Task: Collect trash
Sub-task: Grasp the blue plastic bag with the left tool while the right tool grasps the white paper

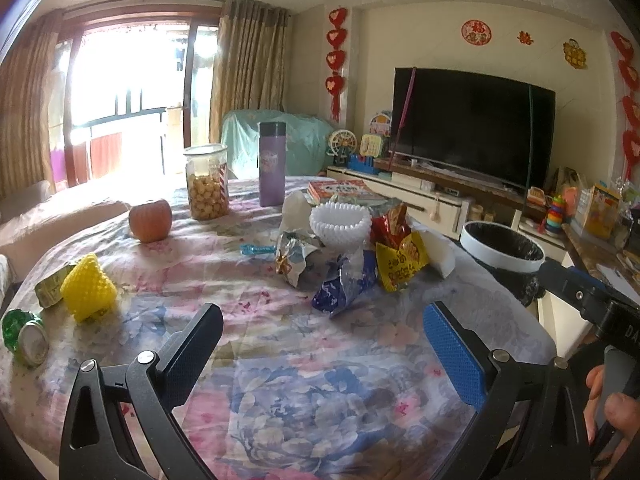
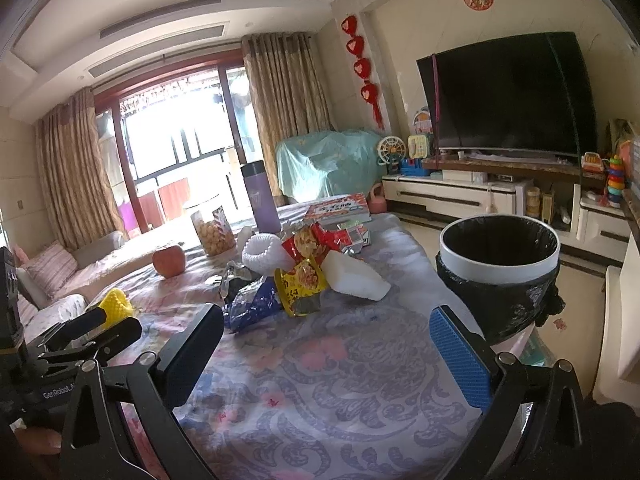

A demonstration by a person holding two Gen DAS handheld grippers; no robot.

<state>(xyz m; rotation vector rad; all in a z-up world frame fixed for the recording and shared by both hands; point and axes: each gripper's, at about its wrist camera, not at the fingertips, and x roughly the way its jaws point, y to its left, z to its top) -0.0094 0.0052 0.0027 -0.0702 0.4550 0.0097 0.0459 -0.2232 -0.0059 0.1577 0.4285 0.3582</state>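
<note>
A heap of trash lies mid-table: a blue wrapper [image 1: 346, 286] [image 2: 252, 304], a yellow snack bag [image 1: 400, 266] [image 2: 300, 280], a red bag [image 1: 390, 220] [image 2: 316, 240], a silver wrapper [image 1: 294, 254], white foam netting [image 1: 340, 222] [image 2: 262, 254], a white foam block [image 2: 354, 278] and crumpled tissue [image 1: 294, 210]. A white bin with a black liner [image 1: 502, 246] [image 2: 498, 258] stands at the table's right edge. My left gripper [image 1: 322, 344] is open and empty above the cloth, short of the heap. My right gripper [image 2: 326, 348] is open and empty, left of the bin.
On the floral tablecloth [image 1: 304, 380] stand an apple [image 1: 150, 220], a cookie jar [image 1: 206, 182], a purple flask [image 1: 272, 164], a yellow foam net [image 1: 86, 288], a green packet [image 1: 52, 288], a green can [image 1: 24, 334] and a book [image 1: 340, 190]. A TV cabinet [image 2: 460, 196] lies beyond.
</note>
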